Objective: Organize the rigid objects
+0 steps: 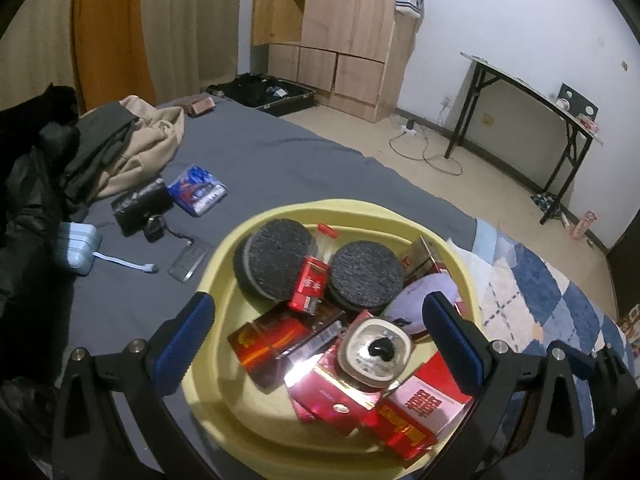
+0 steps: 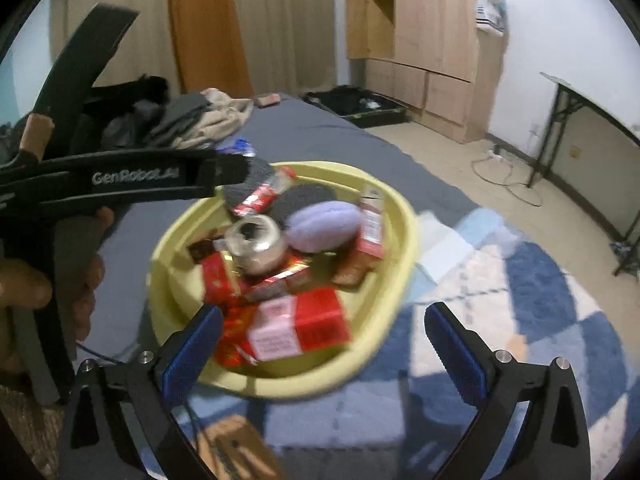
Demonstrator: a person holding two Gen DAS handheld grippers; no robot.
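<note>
The yellow basin of red boxes is lying centre frame, just beyond the right tool, whose jaws are gaping wide, gripping nothing.

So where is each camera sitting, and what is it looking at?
Left wrist: on the left gripper, looking down into the yellow basin on the bed; its own blue fingers show.
Right wrist: on the right gripper, looking down at the basin's near rim; its fingers, the other gripper and a hand show.
Both show the basin, the purple pad and the wardrobe.
</note>
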